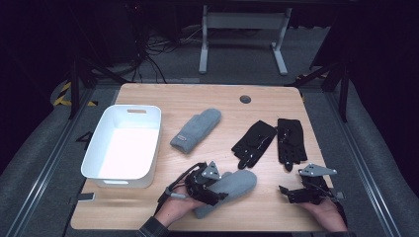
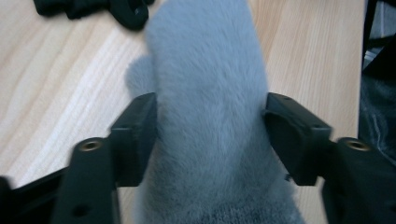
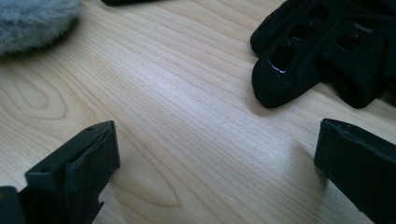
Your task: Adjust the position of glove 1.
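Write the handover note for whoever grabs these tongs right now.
Left tongs: jaws on either side of the near grey mitten, touching its sides at the cuff end; it lies flat on the table, not lifted.
Right tongs: open, empty, low over bare wood near the black gloves.
Second grey mitten lies mid-table, beside the white bin.
Done: nothing is in the bin yet.
Left, probably: lift the near mitten into the bin, then the other mitten and both black gloves.

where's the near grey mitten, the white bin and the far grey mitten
near grey mitten [image 1: 236, 181], high view, on its rounded fingertip end
white bin [image 1: 92, 154], high view, on its left rim
far grey mitten [image 1: 198, 127], high view, mid palm
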`<action>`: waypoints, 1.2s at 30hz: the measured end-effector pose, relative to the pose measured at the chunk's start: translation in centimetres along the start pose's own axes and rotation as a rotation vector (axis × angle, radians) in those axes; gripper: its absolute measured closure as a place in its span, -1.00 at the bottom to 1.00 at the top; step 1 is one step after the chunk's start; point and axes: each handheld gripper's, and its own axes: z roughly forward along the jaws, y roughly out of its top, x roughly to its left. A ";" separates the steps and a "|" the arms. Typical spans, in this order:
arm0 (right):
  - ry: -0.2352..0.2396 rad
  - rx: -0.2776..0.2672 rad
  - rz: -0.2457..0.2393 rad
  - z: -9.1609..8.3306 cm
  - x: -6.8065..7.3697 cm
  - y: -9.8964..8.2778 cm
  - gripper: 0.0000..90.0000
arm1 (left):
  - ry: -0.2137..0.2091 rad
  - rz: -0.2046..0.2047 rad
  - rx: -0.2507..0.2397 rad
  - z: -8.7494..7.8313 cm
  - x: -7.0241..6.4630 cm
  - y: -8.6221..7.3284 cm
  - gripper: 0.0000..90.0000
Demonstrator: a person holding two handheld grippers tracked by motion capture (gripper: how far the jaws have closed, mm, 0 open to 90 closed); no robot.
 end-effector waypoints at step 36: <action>0.000 0.000 0.000 0.0 0.0 0.0 -0.99 | 0.270 -0.195 -0.090 -3.5 11.1 4.6 -0.50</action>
